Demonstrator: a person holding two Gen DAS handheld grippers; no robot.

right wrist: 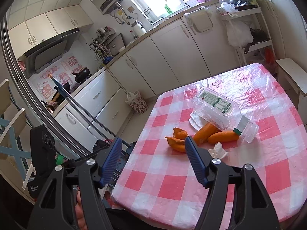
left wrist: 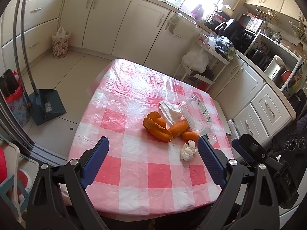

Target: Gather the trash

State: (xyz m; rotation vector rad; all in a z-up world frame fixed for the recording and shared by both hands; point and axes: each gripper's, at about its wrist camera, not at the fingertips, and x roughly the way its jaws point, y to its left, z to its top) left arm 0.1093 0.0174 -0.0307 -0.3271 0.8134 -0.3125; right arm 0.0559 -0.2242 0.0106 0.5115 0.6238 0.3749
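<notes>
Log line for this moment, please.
left gripper: open, empty | right gripper: open, empty | orange peels, tissue wad, clear bottle: on table, untouched

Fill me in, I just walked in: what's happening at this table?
A person holds a two-finger gripper in each hand over a checked table. Left gripper and right gripper are both open and empty. Orange peels, a clear plastic bottle, a flat tissue and a crumpled tissue lie untouched.
</notes>
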